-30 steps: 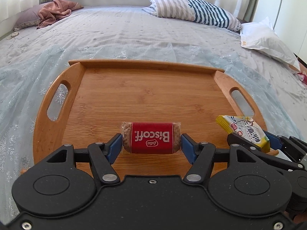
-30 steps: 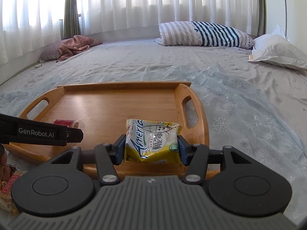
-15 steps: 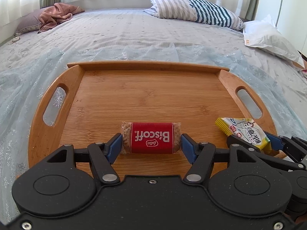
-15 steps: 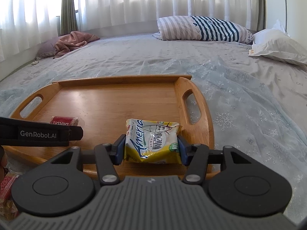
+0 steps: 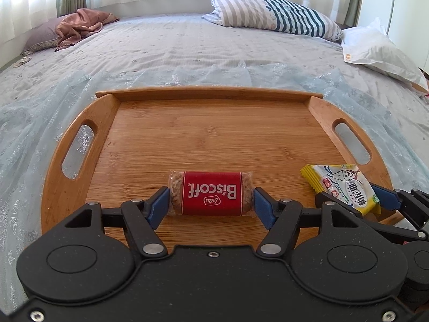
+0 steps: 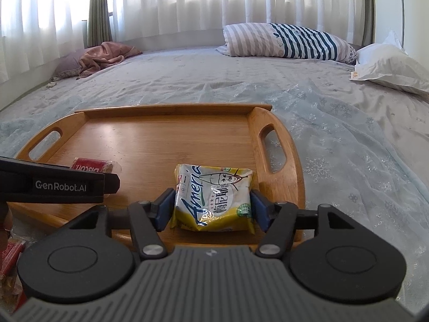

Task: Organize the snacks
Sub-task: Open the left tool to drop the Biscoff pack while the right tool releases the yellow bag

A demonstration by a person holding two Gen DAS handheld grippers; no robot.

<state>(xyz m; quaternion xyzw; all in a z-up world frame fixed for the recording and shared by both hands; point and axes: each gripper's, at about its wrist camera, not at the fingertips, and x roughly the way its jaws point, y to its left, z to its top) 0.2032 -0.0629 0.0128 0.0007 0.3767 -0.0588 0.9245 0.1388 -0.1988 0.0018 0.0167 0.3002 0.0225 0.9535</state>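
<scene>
The Biscoff packet (image 5: 211, 193) lay on the wooden tray (image 5: 187, 139) between the pads of the left claw (image 5: 211, 206), which looked to be barely touching its ends. The right claw (image 6: 211, 209) had just been opening around the yellow snack bag (image 6: 213, 198), now released near the tray's right edge. If either claw were drawn back carelessly, a wrapper could be snagged and dragged onto the bed (image 5: 187, 43).
</scene>
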